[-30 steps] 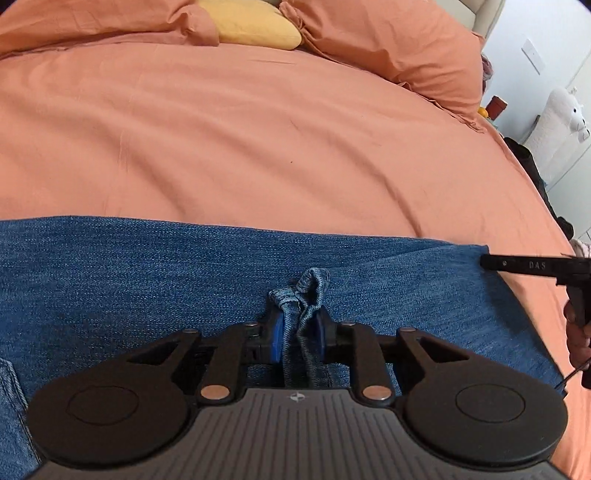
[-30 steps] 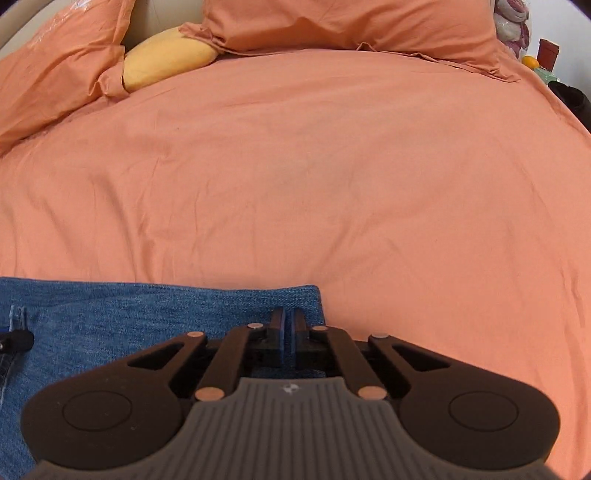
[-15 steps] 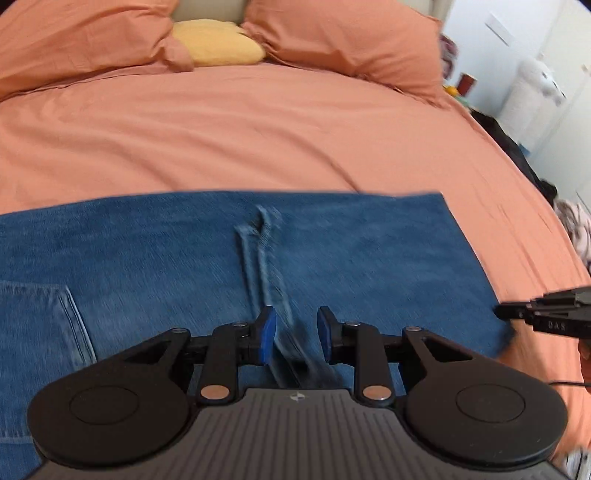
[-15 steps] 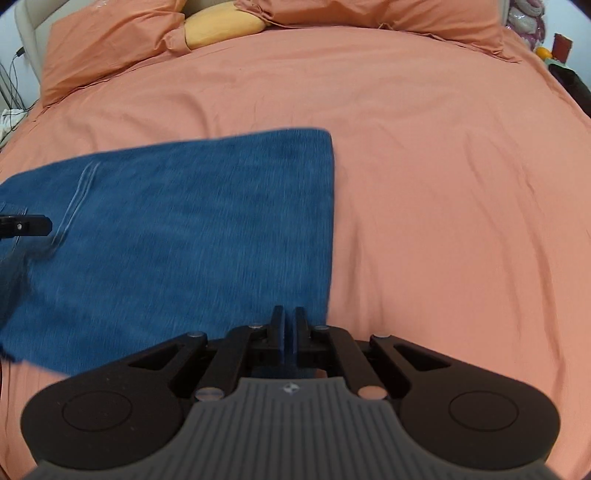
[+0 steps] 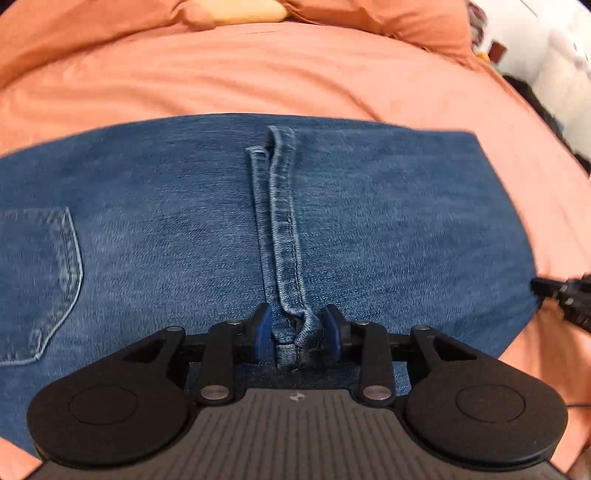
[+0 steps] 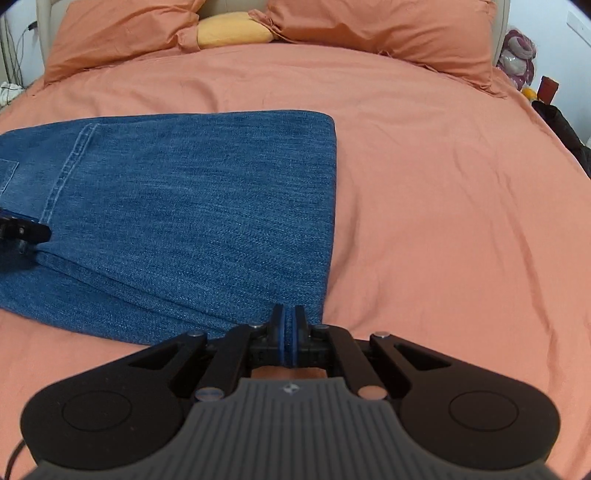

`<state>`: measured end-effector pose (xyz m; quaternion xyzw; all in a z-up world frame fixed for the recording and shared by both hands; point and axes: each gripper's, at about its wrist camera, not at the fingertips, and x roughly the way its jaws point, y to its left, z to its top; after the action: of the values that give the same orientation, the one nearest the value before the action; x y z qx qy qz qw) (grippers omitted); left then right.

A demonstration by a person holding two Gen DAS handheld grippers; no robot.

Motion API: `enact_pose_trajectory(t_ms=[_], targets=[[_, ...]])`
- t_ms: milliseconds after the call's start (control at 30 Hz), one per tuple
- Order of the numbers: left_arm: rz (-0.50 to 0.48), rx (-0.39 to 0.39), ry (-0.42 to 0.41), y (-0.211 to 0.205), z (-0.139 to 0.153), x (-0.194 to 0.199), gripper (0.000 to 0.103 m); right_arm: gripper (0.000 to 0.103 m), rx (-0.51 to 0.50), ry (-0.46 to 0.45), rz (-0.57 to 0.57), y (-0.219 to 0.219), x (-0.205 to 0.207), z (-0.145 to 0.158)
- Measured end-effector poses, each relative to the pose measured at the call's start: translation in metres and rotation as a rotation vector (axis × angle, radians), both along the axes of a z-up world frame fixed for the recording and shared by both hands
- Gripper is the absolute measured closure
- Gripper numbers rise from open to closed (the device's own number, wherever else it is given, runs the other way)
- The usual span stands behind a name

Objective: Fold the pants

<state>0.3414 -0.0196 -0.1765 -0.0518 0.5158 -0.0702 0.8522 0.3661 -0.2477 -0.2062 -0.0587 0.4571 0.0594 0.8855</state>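
Observation:
Blue jeans (image 5: 369, 221) lie folded flat on the orange bed; they also show in the right wrist view (image 6: 192, 206). A hem edge (image 5: 280, 229) runs across the top layer and a back pocket (image 5: 37, 280) shows at left. My left gripper (image 5: 297, 332) is open, its pads either side of the near end of the hem, which lies loose. My right gripper (image 6: 290, 328) is shut with nothing visible between its pads, just in front of the jeans' near right corner. Its tip shows in the left wrist view (image 5: 557, 291). The left gripper's tip shows in the right wrist view (image 6: 22, 230).
The orange bedsheet (image 6: 443, 206) spreads wide to the right and behind the jeans. Orange pillows (image 6: 388, 33) and a yellow pillow (image 6: 232, 33) lie at the headboard. Dark clothes (image 6: 565, 129) and small objects sit beyond the bed's right edge.
My left gripper opened and let go of the hem, which now lies flat on the jeans. Both grippers pulled back toward the near edge. The right gripper stayed shut.

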Motion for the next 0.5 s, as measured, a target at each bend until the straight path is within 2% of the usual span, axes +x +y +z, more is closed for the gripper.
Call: enact_pose_trajectory(t_ms=[133,233,400,500], targets=[[0.022,-0.050,0.009,0.015,0.019,-0.013,0.060,0.103,-0.033,0.039,0.012,0.005,0.013,0.013],[0.013,-0.042,-0.024,0.029,0.036,-0.032,0.060,0.103,-0.060,0.019,0.056,0.017,0.012,0.027],[0.043,-0.028,-0.056,0.053,0.061,-0.057,0.058,0.103,-0.037,-0.042,0.165,0.048,0.005,0.053],[0.071,-0.013,-0.102,0.073,0.075,-0.076,0.052,0.098,0.014,-0.051,0.248,0.072,0.005,0.063]])
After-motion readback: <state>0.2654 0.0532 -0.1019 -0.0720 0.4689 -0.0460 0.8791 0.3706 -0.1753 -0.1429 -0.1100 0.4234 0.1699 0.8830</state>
